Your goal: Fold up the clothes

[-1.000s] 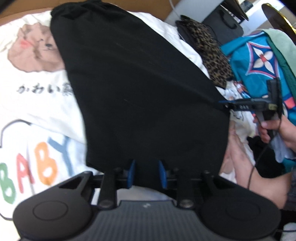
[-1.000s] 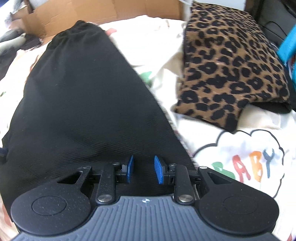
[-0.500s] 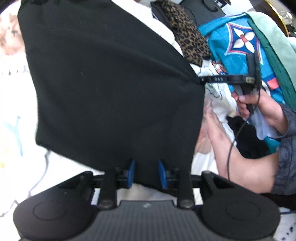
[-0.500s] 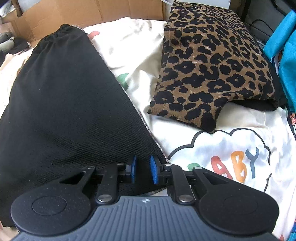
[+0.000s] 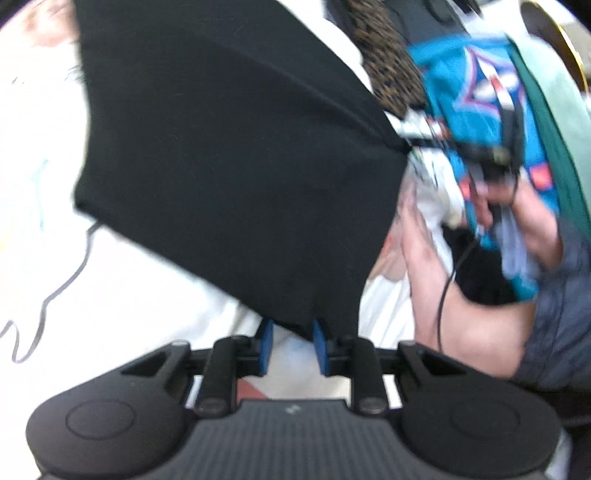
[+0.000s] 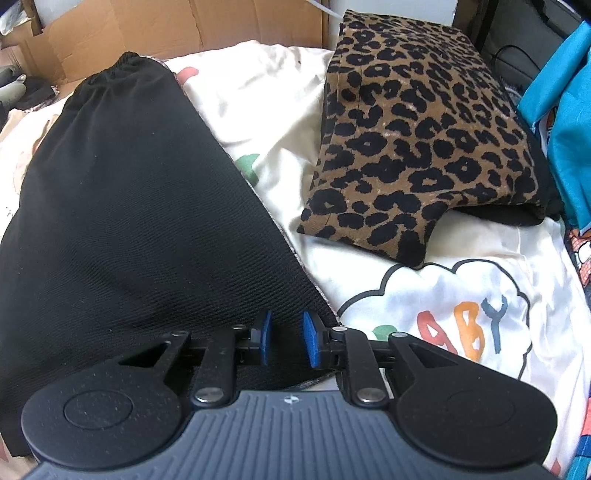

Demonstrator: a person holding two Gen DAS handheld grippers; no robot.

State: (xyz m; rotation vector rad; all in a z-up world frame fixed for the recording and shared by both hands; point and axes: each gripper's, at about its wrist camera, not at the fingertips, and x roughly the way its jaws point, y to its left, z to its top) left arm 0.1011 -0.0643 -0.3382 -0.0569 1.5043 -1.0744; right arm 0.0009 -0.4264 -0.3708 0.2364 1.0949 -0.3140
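A black garment (image 5: 229, 155) is stretched taut above the white sheet between my two grippers. My left gripper (image 5: 292, 345) holds one bottom corner. Only the tip of the cloth sits between its blue pads, and its jaws are opening. My right gripper (image 6: 287, 341) pinches the other bottom corner, with black cloth (image 6: 129, 221) between its pads, and its jaws are opening too. In the left wrist view the right gripper (image 5: 413, 146) shows at the right, with tight folds running from it. The garment's elastic waist (image 6: 125, 61) lies at the far end.
A folded leopard-print garment (image 6: 417, 147) lies on the white "BABY" sheet (image 6: 461, 325) to the right. Teal cloth (image 6: 565, 110) is piled at the far right. A cardboard box (image 6: 184, 29) stands behind. The person's forearm (image 5: 461, 314) crosses the left view's lower right.
The left gripper has swung sideways with its corner, and less black cloth now lies between its pads. The right gripper has stayed put; its pads narrowed, then widened slightly.
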